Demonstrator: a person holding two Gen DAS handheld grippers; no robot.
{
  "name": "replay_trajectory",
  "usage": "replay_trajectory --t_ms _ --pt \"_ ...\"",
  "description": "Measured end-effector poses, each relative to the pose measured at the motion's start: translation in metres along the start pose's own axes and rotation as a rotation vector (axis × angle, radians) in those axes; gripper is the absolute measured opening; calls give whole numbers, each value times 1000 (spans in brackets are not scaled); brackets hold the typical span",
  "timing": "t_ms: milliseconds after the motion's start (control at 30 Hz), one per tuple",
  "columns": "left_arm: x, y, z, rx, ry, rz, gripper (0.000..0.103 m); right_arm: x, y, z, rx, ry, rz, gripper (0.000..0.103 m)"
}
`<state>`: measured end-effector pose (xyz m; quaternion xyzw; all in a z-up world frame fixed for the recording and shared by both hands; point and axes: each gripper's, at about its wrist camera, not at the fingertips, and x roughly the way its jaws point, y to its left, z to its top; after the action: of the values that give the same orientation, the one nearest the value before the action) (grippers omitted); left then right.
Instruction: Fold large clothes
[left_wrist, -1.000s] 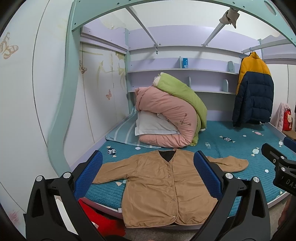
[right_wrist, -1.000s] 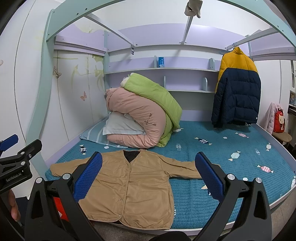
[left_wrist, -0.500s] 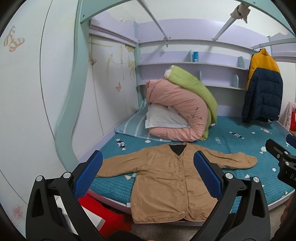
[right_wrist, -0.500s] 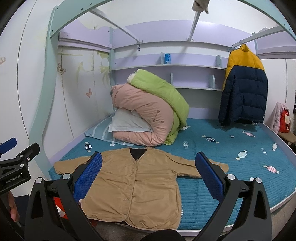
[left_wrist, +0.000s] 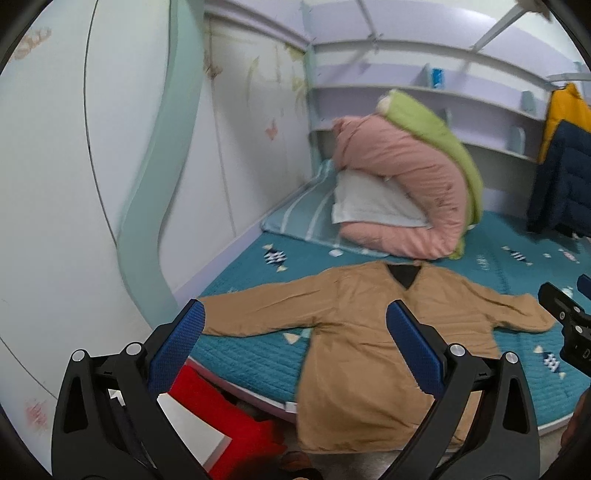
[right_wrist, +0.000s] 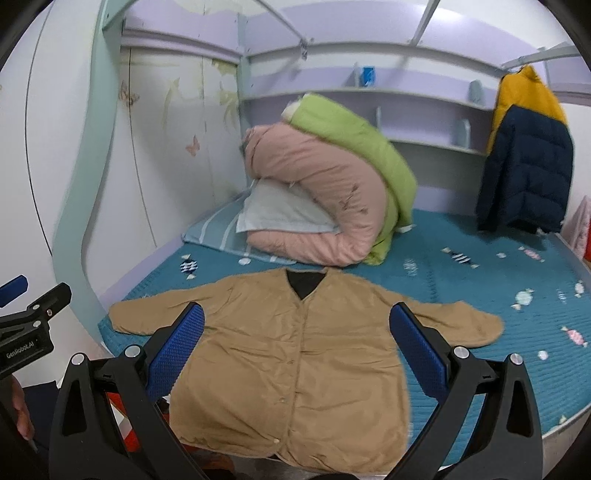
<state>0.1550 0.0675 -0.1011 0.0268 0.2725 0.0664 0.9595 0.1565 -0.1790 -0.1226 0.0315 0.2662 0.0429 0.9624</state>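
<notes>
Tan jacket (right_wrist: 295, 354) lies flat and buttoned, front up, on the teal bed cover (right_wrist: 480, 295), directly ahead of both tongs, sleeves spread to either side, dark lining showing at the V-neck. Its hem hangs over the near edge of the bed, below and between the blue pads of the right tongs (right_wrist: 297, 345). The right tongs stand wide open, gripping nothing, clear of the fabric. The left tongs (left_wrist: 295, 345) are likewise wide open and empty; seen from them, the jacket (left_wrist: 369, 332) lies ahead and to the right, its near sleeve reaching toward the left pad. Each tool appears at the edge of the other's view: the right one at the far right, the left one at the far left.

Beyond the jacket's collar, a pink quilt (right_wrist: 325, 206) is folded over a white pillow (right_wrist: 280, 214), with a green quilt (right_wrist: 354, 147) draped over it. Far ahead to the right, a navy-and-yellow puffer coat (right_wrist: 524, 155) hangs from a rail. Below the left tongs, beside the bed, sits a red object (left_wrist: 229, 417).
</notes>
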Motion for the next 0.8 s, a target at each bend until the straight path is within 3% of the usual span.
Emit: replay_trajectory --t_ms 233,300,433,567,733,800 --pt "86 56 -5 -69 104 90 98 95 33 -3 17 62 73 97" --pt "121 81 -12 -105 176 115 99 123 42 -4 24 80 88 97" --pt "199 138 -36 -232 320 133 98 177 63 -11 38 104 119 97" --pt "266 183 -60 -294 390 199 98 223 83 -22 54 126 122 97" --pt "329 234 -85 -496 451 226 98 280 104 -50 13 182 124 97" --pt "352 242 -94 -516 477 239 98 300 106 -63 -3 206 115 97"
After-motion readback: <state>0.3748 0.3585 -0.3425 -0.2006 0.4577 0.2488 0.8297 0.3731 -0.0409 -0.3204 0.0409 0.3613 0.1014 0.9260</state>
